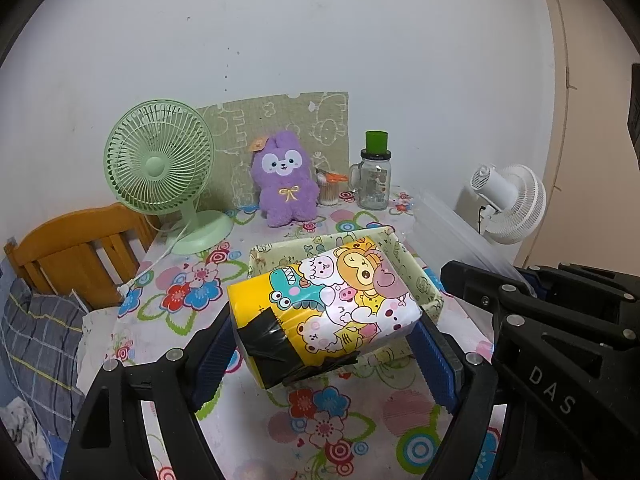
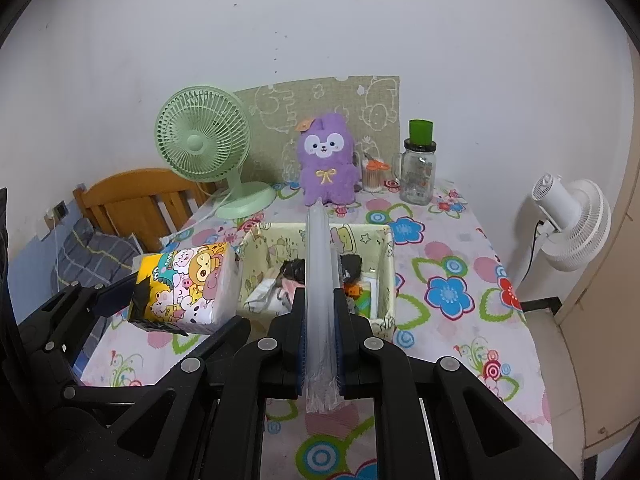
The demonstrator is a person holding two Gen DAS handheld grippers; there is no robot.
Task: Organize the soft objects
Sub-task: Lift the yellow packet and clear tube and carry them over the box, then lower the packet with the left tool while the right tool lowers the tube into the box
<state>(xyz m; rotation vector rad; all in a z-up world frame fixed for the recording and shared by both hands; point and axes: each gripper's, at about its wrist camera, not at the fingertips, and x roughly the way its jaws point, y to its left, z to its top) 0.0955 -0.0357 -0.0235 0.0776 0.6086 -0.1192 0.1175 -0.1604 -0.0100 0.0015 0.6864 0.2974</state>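
- Left gripper (image 1: pixel 324 344) clamped on a tissue pack (image 1: pixel 324 308) with cartoon animals; blue pads press both its sides, jaws wide because the pack is wide. Pack is in the air, tilted, in front of and partly over the storage box (image 1: pixel 434 300).
- Right gripper (image 2: pixel 320 316) jaws together on a thin clear plastic sheet (image 2: pixel 318 264), probably a lid or folded bag, can't tell which. It stands edge-on to the camera and sticks up over the box.
- Seen from the right wrist, the box (image 2: pixel 386 264) is open on top with small items already in it, dark and white bits plus something orange; too cluttered to name.
- Judgement: pack is headed into or was just lifted beside the box; the sheet is held up probably to keep the opening free.
- Purple plush toy (image 1: pixel 282 180) sits upright at the back of the table, well apart from both grippers, untouched. Likely another soft thing to sort.
- Table (image 2: pixel 448 320) has a flowered cloth. At the back: green fan (image 1: pixel 160 168), glass jar (image 1: pixel 374 180) with green cap, cup of cotton swabs (image 1: pixel 330 192), a patterned board (image 1: pixel 280 120) leaning on the wall.
- Room: plain white wall, wooden bed frame (image 1: pixel 76 248) with checked bedding to the left, white fan (image 1: pixel 508 200) to the right off the table.
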